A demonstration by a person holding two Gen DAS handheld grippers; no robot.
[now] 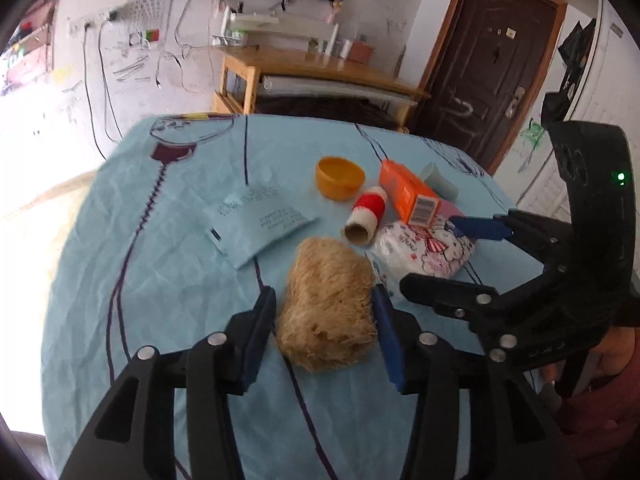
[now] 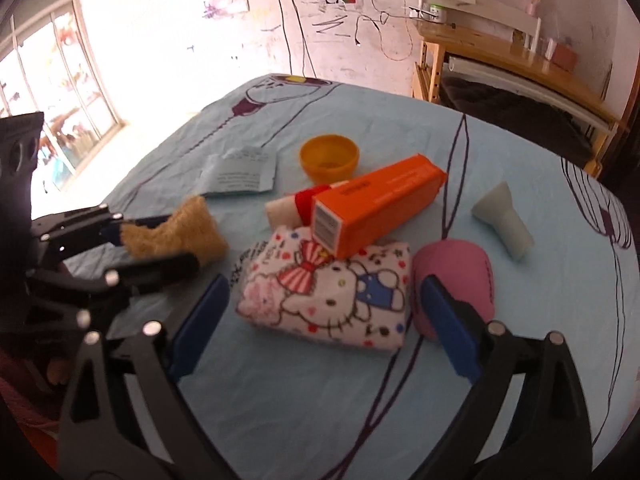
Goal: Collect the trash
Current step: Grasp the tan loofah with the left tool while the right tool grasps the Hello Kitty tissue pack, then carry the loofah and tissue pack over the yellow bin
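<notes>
Both hand-held grippers set up on trash, loofah first

Left hand-held gripper [image 1: 324, 320] is half closed, pads against both sides of the tan loofah scrub [image 1: 326, 308] lying on the blue-clothed counter [image 1: 160, 288]: looks like a grip. Right hand-held gripper [image 2: 324, 320] gapes wide and empty, straddling the Hello Kitty tissue pack [image 2: 328, 292] to clear its width; the orange box [image 2: 376, 208] leans on that pack, may tip
</notes>
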